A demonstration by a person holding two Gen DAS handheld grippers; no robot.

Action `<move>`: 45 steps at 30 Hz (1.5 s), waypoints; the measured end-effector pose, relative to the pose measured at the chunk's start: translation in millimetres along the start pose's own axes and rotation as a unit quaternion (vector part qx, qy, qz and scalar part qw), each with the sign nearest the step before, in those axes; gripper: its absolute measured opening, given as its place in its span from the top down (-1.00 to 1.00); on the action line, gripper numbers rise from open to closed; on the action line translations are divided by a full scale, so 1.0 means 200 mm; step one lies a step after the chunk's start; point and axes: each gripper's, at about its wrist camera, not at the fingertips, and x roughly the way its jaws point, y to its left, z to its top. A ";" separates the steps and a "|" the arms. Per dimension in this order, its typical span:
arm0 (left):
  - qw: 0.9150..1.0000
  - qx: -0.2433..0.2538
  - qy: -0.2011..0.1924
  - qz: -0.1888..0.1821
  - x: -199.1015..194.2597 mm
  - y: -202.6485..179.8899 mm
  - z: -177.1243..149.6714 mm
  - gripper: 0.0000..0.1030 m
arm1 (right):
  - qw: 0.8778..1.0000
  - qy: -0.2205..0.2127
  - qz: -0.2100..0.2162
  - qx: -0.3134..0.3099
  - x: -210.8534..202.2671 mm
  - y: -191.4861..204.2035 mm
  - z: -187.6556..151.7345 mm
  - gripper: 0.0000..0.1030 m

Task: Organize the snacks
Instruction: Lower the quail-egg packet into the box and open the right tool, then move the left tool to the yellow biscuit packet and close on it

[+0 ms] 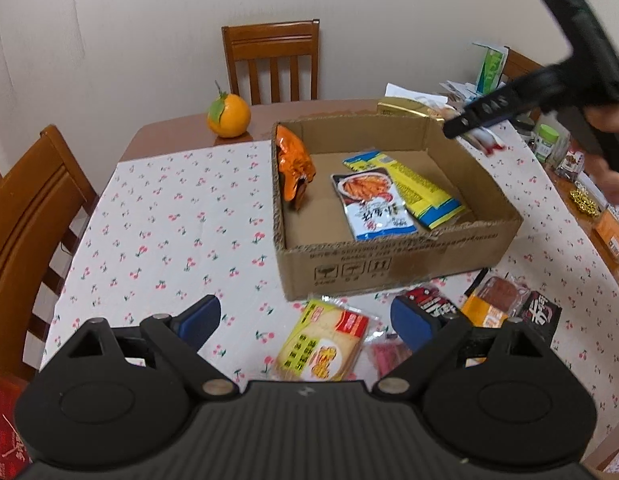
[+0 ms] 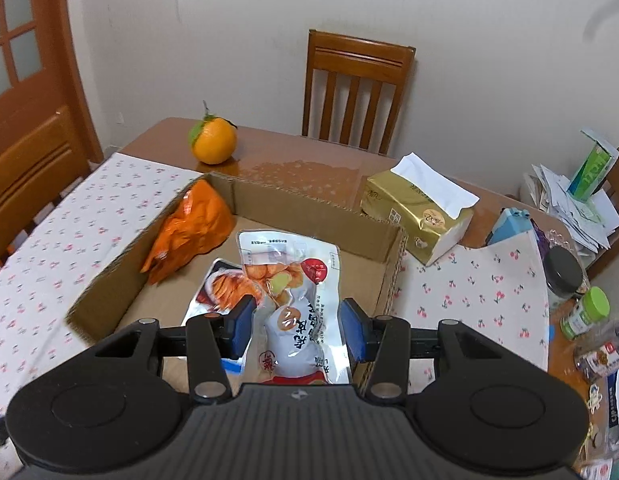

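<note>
An open cardboard box [image 1: 389, 256] [image 2: 309, 216] stands on the cherry-print cloth. In it lie an orange bag [image 1: 295, 164] [image 2: 193, 228], a white pack with a fries picture [image 1: 373, 208] [image 2: 217, 288] and a yellow-blue pack [image 1: 421, 188]. My right gripper [image 2: 297, 324] is shut on a white snack pouch [image 2: 293, 300] above the box's right half. From the left wrist it shows blurred at the box's far right corner [image 1: 465, 124]. My left gripper [image 1: 307, 320] is open over a yellow snack pack [image 1: 325, 344] in front of the box, not touching it.
More packs lie in front of the box: black-red ones [image 1: 429, 300], an orange-brown one [image 1: 497, 300], a pink one [image 1: 385, 356]. An orange [image 2: 213, 140] and a gold tissue pack [image 2: 421, 216] sit behind the box. Jars [image 2: 565, 276] and papers crowd the right edge. Wooden chairs [image 2: 357, 92] surround the table.
</note>
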 end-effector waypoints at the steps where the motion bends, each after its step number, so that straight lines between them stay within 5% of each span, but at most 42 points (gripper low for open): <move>1: 1.000 -0.001 0.003 -0.001 0.00 0.01 -0.01 -0.79 | 1.000 0.002 -0.003 0.000 0.03 0.00 0.02 -0.01; 12: 1.000 -0.007 0.027 -0.007 0.07 0.06 -0.05 -0.79 | 0.999 0.015 -0.035 0.005 0.29 -0.06 0.17 -0.11; 16: 0.999 -0.002 0.031 -0.015 0.10 0.06 -0.04 -0.79 | 0.999 0.002 -0.033 0.003 0.26 -0.05 0.17 -0.83; 18: 0.999 -0.001 0.033 -0.015 0.11 0.06 -0.04 -0.79 | 0.999 -0.010 -0.031 0.002 0.21 -0.05 0.16 -1.00; 34: 0.997 0.023 0.064 -0.034 0.22 0.11 -0.13 -0.79 | 0.998 -0.010 -0.060 0.025 -0.15 0.01 -0.30 -1.00; 45: 0.987 0.121 0.086 -0.061 0.37 0.02 -0.13 -0.77 | 0.996 0.030 -0.086 0.001 -0.22 0.13 -0.65 -1.00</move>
